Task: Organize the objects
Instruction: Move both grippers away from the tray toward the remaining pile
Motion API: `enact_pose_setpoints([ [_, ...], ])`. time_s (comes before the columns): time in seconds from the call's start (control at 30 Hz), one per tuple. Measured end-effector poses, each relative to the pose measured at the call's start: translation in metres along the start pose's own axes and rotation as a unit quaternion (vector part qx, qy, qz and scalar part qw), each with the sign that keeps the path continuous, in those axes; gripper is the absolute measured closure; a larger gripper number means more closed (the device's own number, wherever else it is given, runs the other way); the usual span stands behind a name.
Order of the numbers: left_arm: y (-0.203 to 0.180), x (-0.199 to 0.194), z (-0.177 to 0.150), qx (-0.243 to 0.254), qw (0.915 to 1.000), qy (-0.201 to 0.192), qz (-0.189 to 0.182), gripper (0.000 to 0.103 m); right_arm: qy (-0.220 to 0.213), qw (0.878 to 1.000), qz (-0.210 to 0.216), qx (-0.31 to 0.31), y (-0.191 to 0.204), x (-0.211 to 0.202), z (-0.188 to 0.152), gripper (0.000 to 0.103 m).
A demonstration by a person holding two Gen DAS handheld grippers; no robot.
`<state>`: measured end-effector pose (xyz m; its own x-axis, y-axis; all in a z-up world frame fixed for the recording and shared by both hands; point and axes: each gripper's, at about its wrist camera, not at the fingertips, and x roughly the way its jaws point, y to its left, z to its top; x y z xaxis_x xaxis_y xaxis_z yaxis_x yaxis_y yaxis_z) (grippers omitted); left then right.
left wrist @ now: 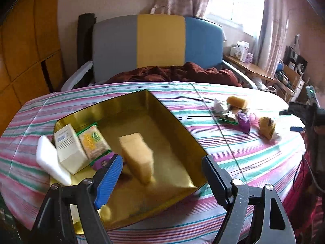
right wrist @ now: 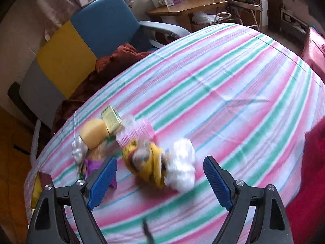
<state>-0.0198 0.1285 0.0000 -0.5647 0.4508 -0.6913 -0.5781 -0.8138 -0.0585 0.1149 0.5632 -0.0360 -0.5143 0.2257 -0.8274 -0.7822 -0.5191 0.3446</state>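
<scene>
While the sorting is judged roughly half done, the following are recorded relative to the shallow gold rectangular tray (left wrist: 178, 122), which lies on the pink, green and white striped cloth (left wrist: 233, 154).

Inside the tray, at its left end: a cream carton with a barcode label (left wrist: 68, 148), a green-edged packet of yellow crackers (left wrist: 94, 142) and a small purple item (left wrist: 103, 159), set side by side. Inside the tray, at its middle: a pale yellow sponge block (left wrist: 139, 156), blurred, lying free of either tool. At the tray's left edge: a white foam slab (left wrist: 50, 160), leaning at the rim; whether it rests inside cannot be told.

Well apart from the tray, to its right, a loose pile is left unsorted: a rounded yellow sponge (right wrist: 93, 135), a small gold box (right wrist: 111, 120), a pink ribbed roller (right wrist: 135, 134), a yellow patterned cloth bundle (right wrist: 146, 162), a crumpled white plastic wad (right wrist: 181, 162) and a purple wrapper (left wrist: 243, 122).

Left gripper (left wrist: 162, 168): fingers spread wide over the tray, nothing held. Right gripper (right wrist: 160, 172): fingers spread wide, nothing held, aimed at the cloth bundle and white wad.
</scene>
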Motion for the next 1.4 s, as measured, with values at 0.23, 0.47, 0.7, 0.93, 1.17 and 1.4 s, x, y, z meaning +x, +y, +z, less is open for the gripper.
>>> enact_pose_setpoints([
  [0.23, -0.033, 0.015, 0.01, 0.033, 0.9991, 0.01, -0.027, 0.022, 0.033, 0.999, 0.036, -0.024, 0.01, 0.042, 0.018, 0.015],
  [0.47, -0.06, 0.039, 0.015, 0.044, 0.9971, 0.034, -0.052, 0.022, 0.08, 0.993, 0.078, -0.045, 0.017, 0.063, 0.019, 0.014],
  [0.7, -0.088, 0.053, 0.021, 0.061, 0.994, 0.042, -0.081, 0.022, 0.147, 0.952, 0.267, -0.029, 0.028, 0.059, 0.009, 0.013],
  [0.93, -0.122, 0.067, 0.029, 0.09, 0.9892, 0.047, -0.107, 0.022, 0.097, 0.968, 0.228, 0.037, 0.0, 0.055, 0.019, 0.013],
  [1.17, -0.164, 0.085, 0.047, 0.119, 0.9813, 0.041, -0.146, 0.024, 0.056, 0.97, 0.22, 0.085, -0.027, 0.04, 0.023, 0.013],
  [1.4, -0.216, 0.113, 0.067, 0.153, 0.9697, 0.043, -0.185, 0.024, 0.038, 0.969, 0.225, 0.09, -0.03, 0.034, 0.027, 0.013],
])
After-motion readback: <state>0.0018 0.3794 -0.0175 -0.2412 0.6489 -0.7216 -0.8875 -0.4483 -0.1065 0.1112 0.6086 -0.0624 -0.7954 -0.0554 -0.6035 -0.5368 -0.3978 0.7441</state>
